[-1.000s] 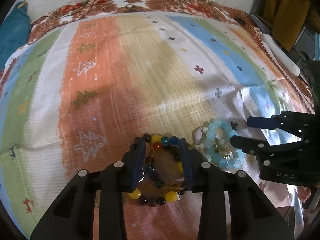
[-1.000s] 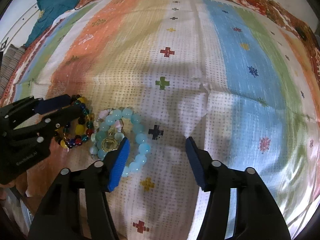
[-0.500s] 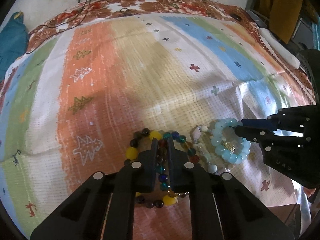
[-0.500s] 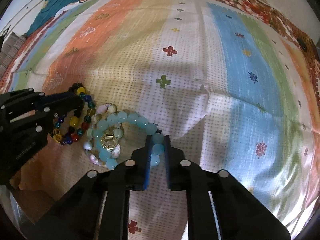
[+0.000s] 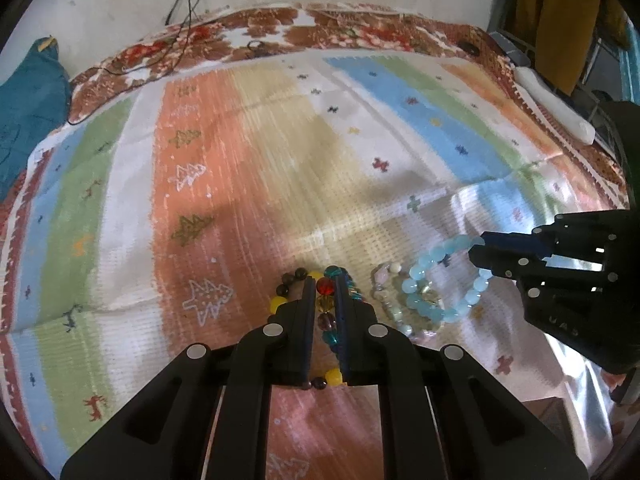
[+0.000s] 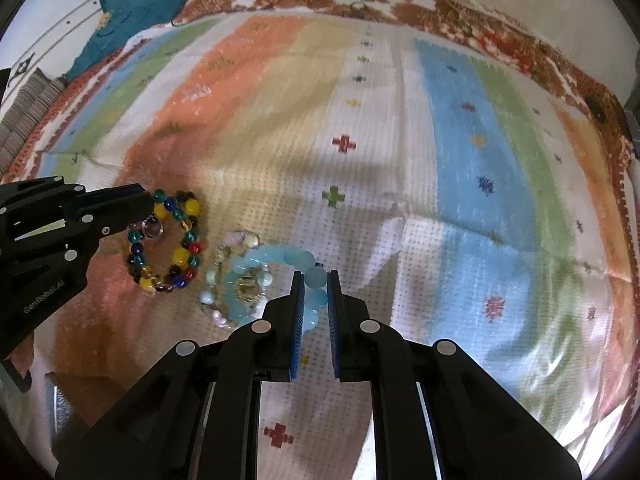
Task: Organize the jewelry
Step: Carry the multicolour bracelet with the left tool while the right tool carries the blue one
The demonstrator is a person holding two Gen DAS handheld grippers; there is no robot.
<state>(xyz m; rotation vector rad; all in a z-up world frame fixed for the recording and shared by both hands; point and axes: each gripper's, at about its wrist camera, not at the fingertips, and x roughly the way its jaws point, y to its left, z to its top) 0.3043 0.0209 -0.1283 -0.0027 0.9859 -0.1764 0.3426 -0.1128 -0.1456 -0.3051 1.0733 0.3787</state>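
Left wrist view: left gripper (image 5: pixel 325 292) is pressed together on the multicolour bead bracelet (image 5: pixel 326 304), beads pinched between its jaws right at the tips; rest of the loop pokes out on both sides. Just right of the tips lies a pale pearl-and-pastel bracelet (image 5: pixel 386 300), then the aqua bead bracelet (image 5: pixel 436 280), whose far-right side is pinched by the right gripper (image 5: pixel 478 252) coming in from the right edge.

Right wrist view: right gripper (image 6: pixel 313 284) is clamped on the aqua bead bracelet (image 6: pixel 280 264), a few beads caught between the jaws. A small gold charm (image 6: pixel 248 292) sits inside that loop, just left of the tips. Pale bracelet (image 6: pixel 218 280) touches the aqua one on its left. Further left, the multicolour bracelet (image 6: pixel 168 240) with the left gripper (image 6: pixel 148 200) on its far-left side; a metal ring (image 6: pixel 153 227) shows inside that loop.

Beyond the tips in both views: striped bedspread (image 6: pixel 360 120), bare, with a teal cloth (image 6: pixel 136 4) at the far-left corner.

Progress, my read: early. Both bracelets gripped but apparently not moved anywhere; all pieces clustered, no box or tray in sight.

Count: three bracelets, one charm, one ring, two grippers.
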